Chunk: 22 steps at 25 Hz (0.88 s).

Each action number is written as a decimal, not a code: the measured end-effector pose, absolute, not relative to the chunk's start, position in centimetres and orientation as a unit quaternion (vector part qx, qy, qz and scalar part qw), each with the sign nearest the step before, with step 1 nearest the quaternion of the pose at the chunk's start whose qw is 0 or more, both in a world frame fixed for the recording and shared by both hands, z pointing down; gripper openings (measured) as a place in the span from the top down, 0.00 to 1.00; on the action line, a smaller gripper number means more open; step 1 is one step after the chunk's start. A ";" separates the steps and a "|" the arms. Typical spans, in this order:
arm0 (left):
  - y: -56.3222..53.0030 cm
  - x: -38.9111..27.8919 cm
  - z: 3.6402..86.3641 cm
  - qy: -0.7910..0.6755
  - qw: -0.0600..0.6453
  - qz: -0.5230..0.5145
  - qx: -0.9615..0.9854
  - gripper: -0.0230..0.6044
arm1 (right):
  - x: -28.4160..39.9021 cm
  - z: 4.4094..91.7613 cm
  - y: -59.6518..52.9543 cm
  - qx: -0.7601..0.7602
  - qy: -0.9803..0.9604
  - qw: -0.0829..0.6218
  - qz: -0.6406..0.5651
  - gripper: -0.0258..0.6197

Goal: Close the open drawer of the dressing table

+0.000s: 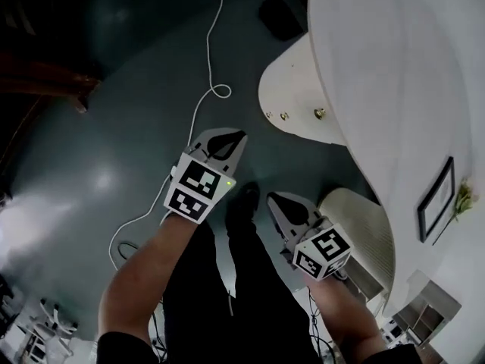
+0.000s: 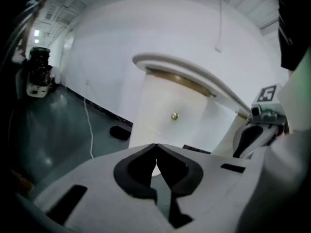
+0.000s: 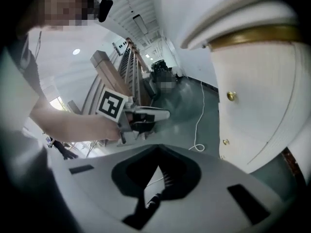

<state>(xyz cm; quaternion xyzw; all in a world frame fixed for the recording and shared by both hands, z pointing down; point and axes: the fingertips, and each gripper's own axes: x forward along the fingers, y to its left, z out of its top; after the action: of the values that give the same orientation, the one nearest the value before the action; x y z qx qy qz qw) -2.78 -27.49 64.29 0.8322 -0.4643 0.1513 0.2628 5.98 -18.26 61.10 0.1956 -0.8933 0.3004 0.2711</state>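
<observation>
The white dressing table [image 1: 379, 67] fills the right of the head view. Its rounded front [image 1: 292, 89] bulges out below the top and carries three brass knobs [image 1: 319, 113]. Whether a drawer stands out from it I cannot tell. My left gripper [image 1: 241, 137] hovers over the floor a short way left of that front, shut and empty. In the left gripper view the tips [image 2: 155, 147] meet below one brass knob [image 2: 174, 115]. My right gripper [image 1: 271, 198] is lower and nearer me, also shut on nothing, its tips [image 3: 158, 149] closed left of the knobbed front [image 3: 252, 106].
A white cable [image 1: 204, 97] snakes across the dark green floor [image 1: 114, 150]. A dark object [image 1: 280, 17] lies on the floor by the table's far side. A ribbed white piece [image 1: 364, 233] stands at lower right. A framed picture [image 1: 436, 199] rests on the table top.
</observation>
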 end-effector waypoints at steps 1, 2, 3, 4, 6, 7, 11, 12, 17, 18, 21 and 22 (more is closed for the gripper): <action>-27.2 -4.7 62.2 -0.490 0.269 0.132 0.819 0.96 | 5.1 59.9 -17.6 0.192 -0.895 0.275 0.294 0.95; -26.6 -6.5 60.0 -0.511 0.272 0.112 0.808 0.96 | 4.1 58.5 -16.6 0.189 -0.896 0.280 0.290 0.95; -25.6 -7.9 57.9 -0.524 0.272 0.097 0.801 0.96 | 3.1 57.0 -15.4 0.184 -0.896 0.285 0.287 0.95; -24.4 -9.2 55.8 -0.531 0.266 0.090 0.799 0.96 | 2.0 55.4 -13.9 0.177 -0.896 0.290 0.284 0.95; -21.9 -11.4 51.9 -0.540 0.242 0.092 0.801 0.96 | -0.3 51.7 -11.2 0.148 -0.904 0.297 0.269 0.95; -20.7 -12.4 50.2 -0.545 0.233 0.095 0.800 0.96 | -1.3 49.8 -10.1 0.130 -0.910 0.300 0.255 0.95; -15.0 -16.3 45.2 -0.565 0.259 0.092 0.778 0.96 | -3.4 43.7 -7.2 0.105 -0.918 0.313 0.219 0.95; -13.3 -17.0 44.1 -0.568 0.269 0.089 0.773 0.96 | -3.7 42.3 -6.6 0.110 -0.918 0.314 0.216 0.95; -8.6 -18.8 38.5 -0.570 0.261 0.085 0.775 0.96 | -5.0 35.8 -6.5 0.146 -0.930 0.290 0.172 0.95; -8.3 -18.8 37.4 -0.569 0.256 0.083 0.777 0.96 | -5.0 34.6 -6.7 0.152 -0.934 0.283 0.159 0.95; -8.4 -18.3 34.1 -0.564 0.227 0.083 0.790 0.96 | -4.6 31.4 -7.7 0.172 -0.945 0.253 0.114 0.95; -8.6 -18.0 32.7 -0.562 0.216 0.084 0.794 0.96 | -4.3 30.5 -8.1 0.181 -0.948 0.244 0.099 0.95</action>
<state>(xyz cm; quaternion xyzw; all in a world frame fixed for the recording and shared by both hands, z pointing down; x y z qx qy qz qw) -17.98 -8.59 32.74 0.7942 -0.5619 0.0837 0.2158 -4.35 -8.14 30.53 0.1812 -0.9476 0.0994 0.2436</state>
